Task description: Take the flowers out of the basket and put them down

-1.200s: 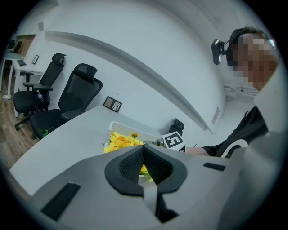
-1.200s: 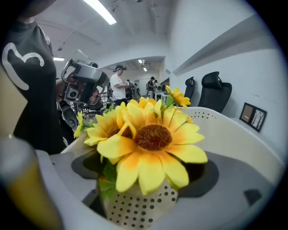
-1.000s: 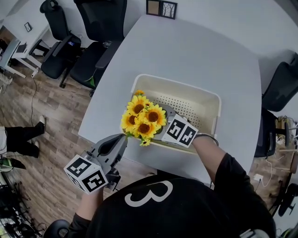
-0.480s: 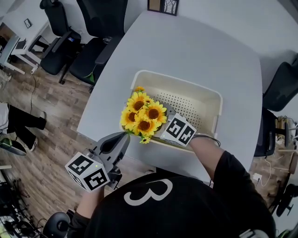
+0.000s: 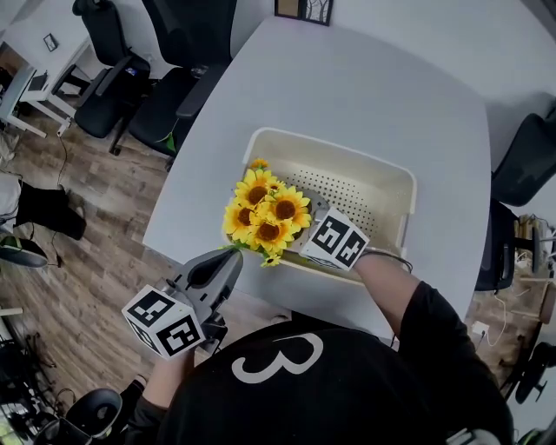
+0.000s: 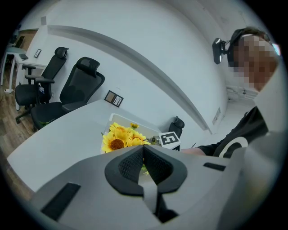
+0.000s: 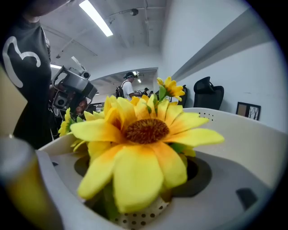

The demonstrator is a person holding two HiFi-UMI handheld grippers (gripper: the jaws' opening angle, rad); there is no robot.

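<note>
A bunch of yellow sunflowers [image 5: 265, 213] stands in the near left corner of the cream perforated basket [image 5: 408, 187] on the white table. My right gripper [image 5: 300, 224] reaches into the basket from the near side. Its jaws have just been closing a little and still stand wide, with the sunflowers [image 7: 144, 130] between them. I cannot see the pads pressing on the stems. My left gripper [image 5: 230, 255] hangs off the table's near left edge, pointing at the flowers [image 6: 118, 139]. It is shut [image 6: 144, 150] with nothing between its pads.
The basket's wall [image 7: 225, 121] rises behind the flowers. Bare tabletop [image 5: 365, 96] lies beyond and left of the basket. Black office chairs [image 5: 174, 52] stand at the far left, another [image 5: 526, 156] at the right. A small picture frame [image 5: 301, 10] sits at the table's far edge.
Both grippers and the flowers stay about where they were. A bystander's legs on the wooden floor at the left have shifted toward the frame edge.
</note>
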